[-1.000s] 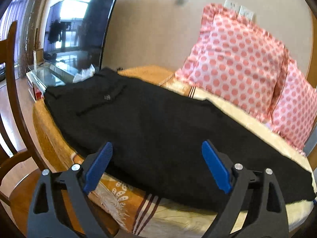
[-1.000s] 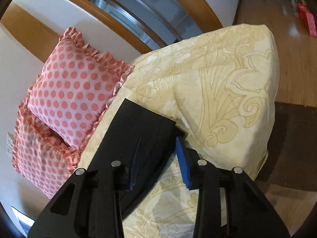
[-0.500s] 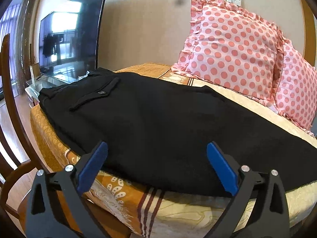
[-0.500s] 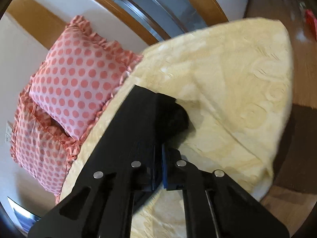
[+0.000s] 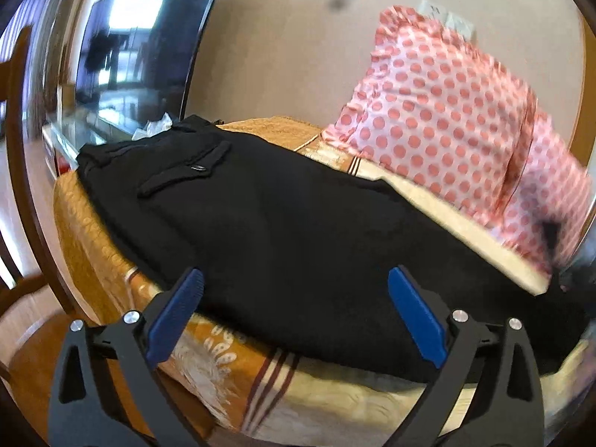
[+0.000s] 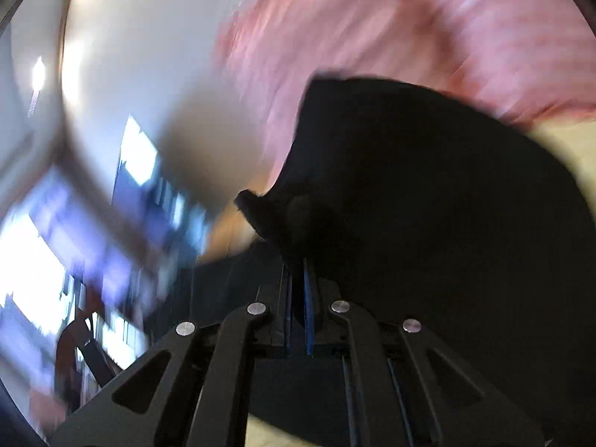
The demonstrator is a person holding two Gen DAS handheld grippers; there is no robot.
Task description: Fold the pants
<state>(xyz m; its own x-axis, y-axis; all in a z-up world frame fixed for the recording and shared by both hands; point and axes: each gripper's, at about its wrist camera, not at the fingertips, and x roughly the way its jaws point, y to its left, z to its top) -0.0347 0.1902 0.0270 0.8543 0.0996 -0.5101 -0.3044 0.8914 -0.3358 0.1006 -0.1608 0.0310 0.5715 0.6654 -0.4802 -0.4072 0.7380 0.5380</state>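
The black pants [image 5: 298,231] lie lengthwise along the bed [image 5: 93,231], waistband at the far-left end from the pink pillow [image 5: 447,119], leg end beside that pillow. The right tool [image 6: 298,279] is clamped on the lifted leg end. The left tool [image 5: 294,313] hangs wide open, empty, over the near edge.

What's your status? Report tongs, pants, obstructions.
Left tongs open, hovering at the near edge of the black pants. Right tongs shut on pants hem, lifted. Polka-dot pillows behind; nothing blocking.
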